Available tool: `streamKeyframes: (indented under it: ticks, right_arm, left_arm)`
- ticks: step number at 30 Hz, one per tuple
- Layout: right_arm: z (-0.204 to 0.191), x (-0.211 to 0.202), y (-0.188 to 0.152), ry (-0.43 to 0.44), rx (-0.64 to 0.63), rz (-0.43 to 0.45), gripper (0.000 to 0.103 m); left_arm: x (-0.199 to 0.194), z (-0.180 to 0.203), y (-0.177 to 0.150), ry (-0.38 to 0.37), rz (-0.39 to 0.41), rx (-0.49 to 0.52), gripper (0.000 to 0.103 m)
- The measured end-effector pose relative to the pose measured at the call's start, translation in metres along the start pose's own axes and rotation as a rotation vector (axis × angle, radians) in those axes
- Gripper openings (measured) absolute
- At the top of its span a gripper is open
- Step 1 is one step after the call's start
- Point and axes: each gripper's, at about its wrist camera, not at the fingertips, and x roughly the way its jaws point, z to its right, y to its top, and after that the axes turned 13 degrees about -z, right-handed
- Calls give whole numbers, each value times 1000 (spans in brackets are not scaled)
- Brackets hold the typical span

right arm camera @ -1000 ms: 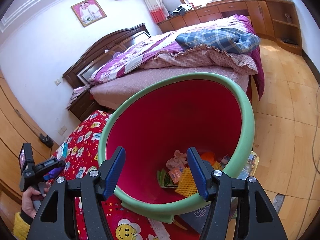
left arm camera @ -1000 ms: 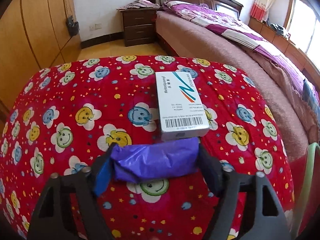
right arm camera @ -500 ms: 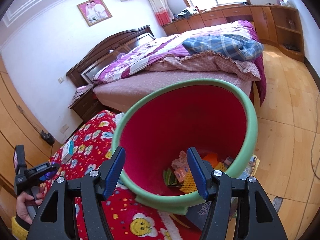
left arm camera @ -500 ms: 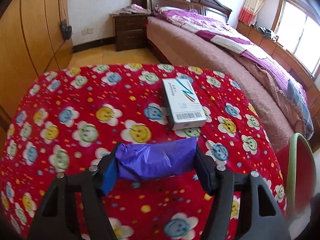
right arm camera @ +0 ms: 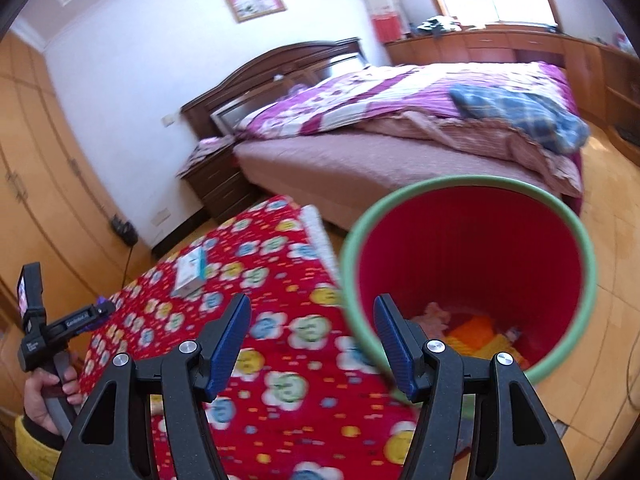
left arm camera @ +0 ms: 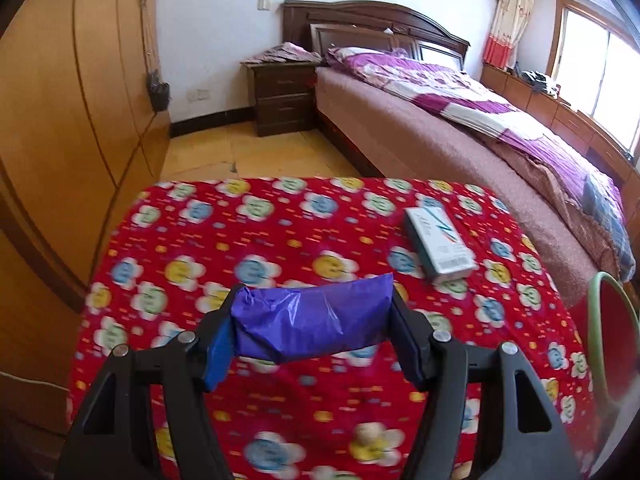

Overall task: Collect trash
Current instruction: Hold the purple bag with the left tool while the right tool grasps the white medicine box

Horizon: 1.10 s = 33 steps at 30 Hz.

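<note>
Here, left gripper (left arm camera: 312, 330) clamps purple bag wad (left arm camera: 312, 322), right gripper (right arm camera: 312, 346) empty, apart, bin (right arm camera: 576, 240) contents blurred.

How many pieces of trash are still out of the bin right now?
2: a purple bag clamped in the left gripper above the table, and a box lying on the red tablecloth. Anything past the table's edges isn't visible.

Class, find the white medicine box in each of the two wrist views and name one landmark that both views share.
Left wrist view: the white medicine box lies on the red flowered cloth, right of centre, beyond the purple bag.
Right wrist view: the box lies left of centre on the cloth, left of the bin.
Shared landmark: the dark wooden headboard.
</note>
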Motion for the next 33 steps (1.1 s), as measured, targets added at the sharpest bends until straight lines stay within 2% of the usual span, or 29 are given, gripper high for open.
streamKeyframes:
  ticks: [8,14,23,33]
  right_arm:
    - [-70,33,19,37,-135,-68,65]
    - [-113,75,29,35,-209,-117,65]
    - [-152,143,35,16,-292,-181,65]
    - [-174,215,46,-20,-341,-272,65]
  left_arm:
    - [-3,-43,4,52,46,-33,67]
    - [18,-62,5,36,41,-87,67]
    - [54,-72,4,26,22,-144,67]
    - [71,-67,-1,15,7,-164,67]
